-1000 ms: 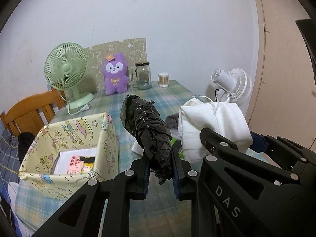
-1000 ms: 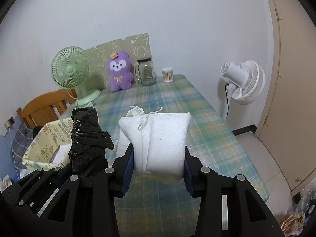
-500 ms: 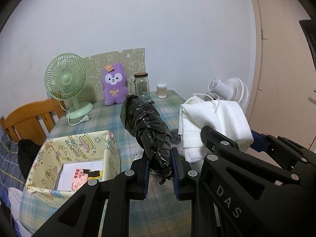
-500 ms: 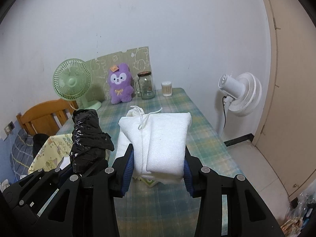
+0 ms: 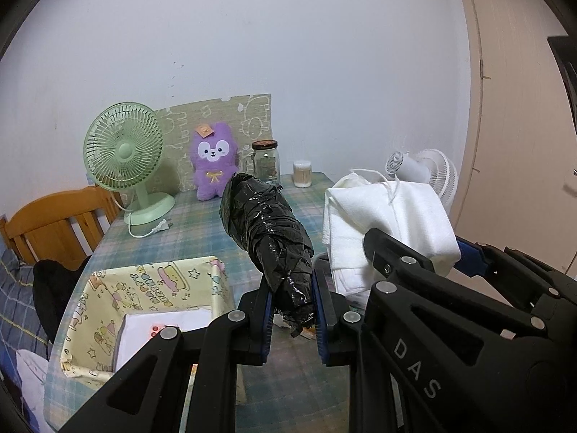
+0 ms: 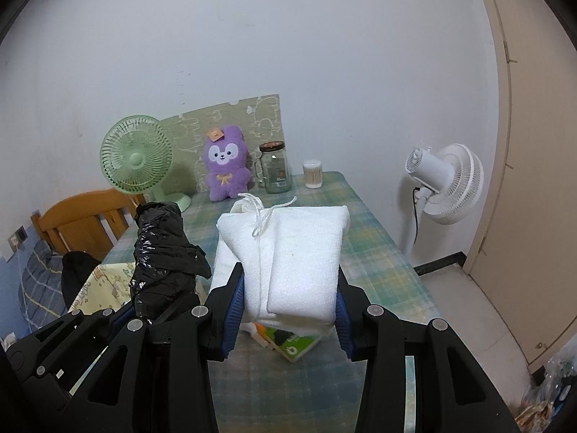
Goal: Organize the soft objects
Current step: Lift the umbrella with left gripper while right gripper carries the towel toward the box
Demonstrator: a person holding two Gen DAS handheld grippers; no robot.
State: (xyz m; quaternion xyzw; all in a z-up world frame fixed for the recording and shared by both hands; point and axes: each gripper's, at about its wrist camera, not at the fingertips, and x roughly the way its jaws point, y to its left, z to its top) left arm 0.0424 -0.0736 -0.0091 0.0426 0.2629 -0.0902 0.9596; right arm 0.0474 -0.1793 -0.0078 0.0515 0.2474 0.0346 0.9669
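At the back of the bench, a fan, a plush, a jar and a swab tub are lined up from left to right. A box is set at the front left, with a chair behind it. A second fan is placed on the floor to the right.

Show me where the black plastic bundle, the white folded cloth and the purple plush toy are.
black plastic bundle (image 5: 268,222), left wrist view, its crinkled middle.
white folded cloth (image 6: 306,252), right wrist view, its top face.
purple plush toy (image 6: 224,166), right wrist view, its body.
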